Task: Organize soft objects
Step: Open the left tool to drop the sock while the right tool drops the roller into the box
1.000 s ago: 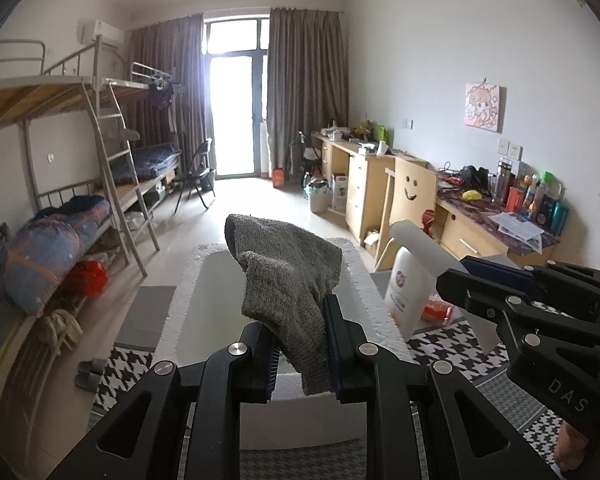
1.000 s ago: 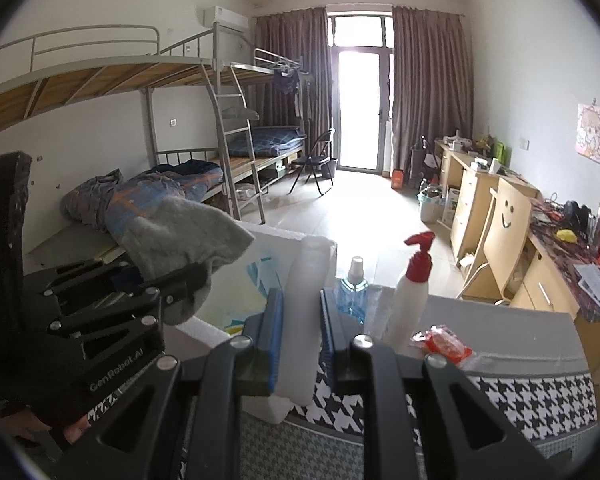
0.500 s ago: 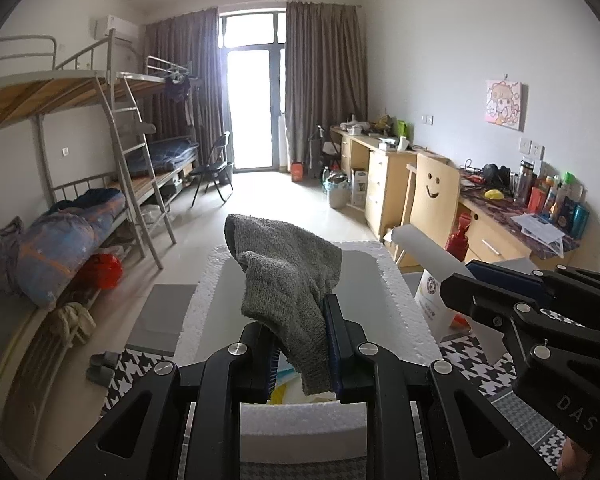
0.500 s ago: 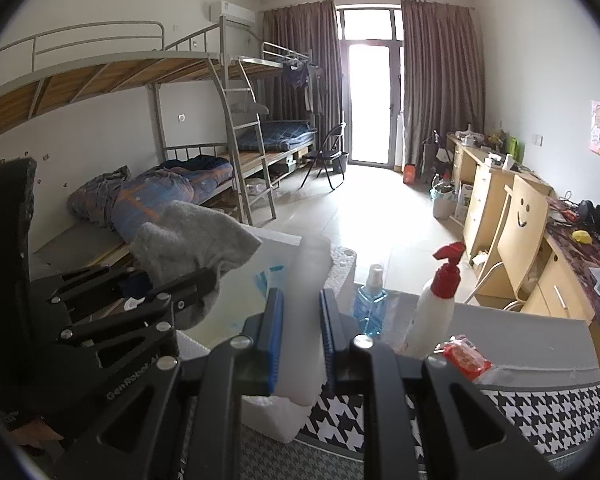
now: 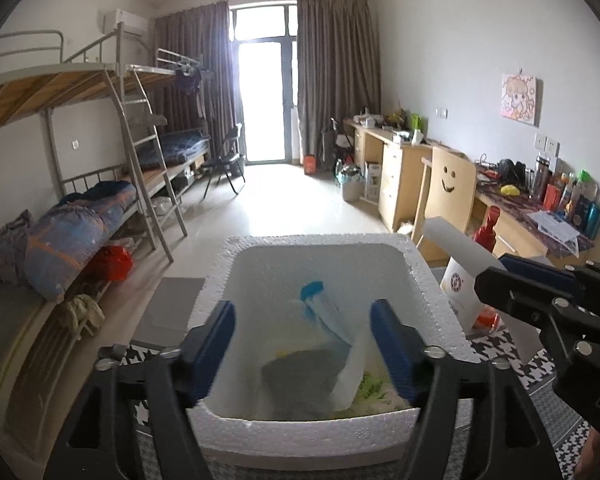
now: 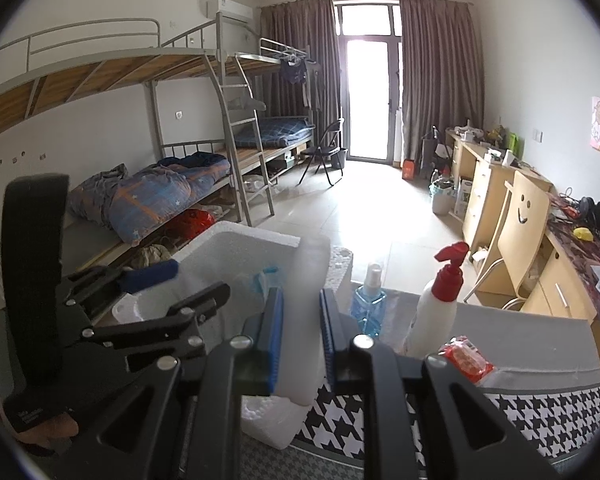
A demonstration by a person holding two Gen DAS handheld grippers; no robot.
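Left hand-held gripper opening above grey cloth

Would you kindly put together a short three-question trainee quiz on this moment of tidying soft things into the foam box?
1. True or false: the grey sock lies inside the foam box.
2. What does the right gripper hold? A) a translucent white lid B) the red-capped spray bottle C) the blue bottle
3. Fill in: the left gripper, jaws opening, has ____ between them.

Key: 1 true; 2 A, the translucent white lid, while the red-capped spray bottle and blue bottle stand on the table; 3 nothing.
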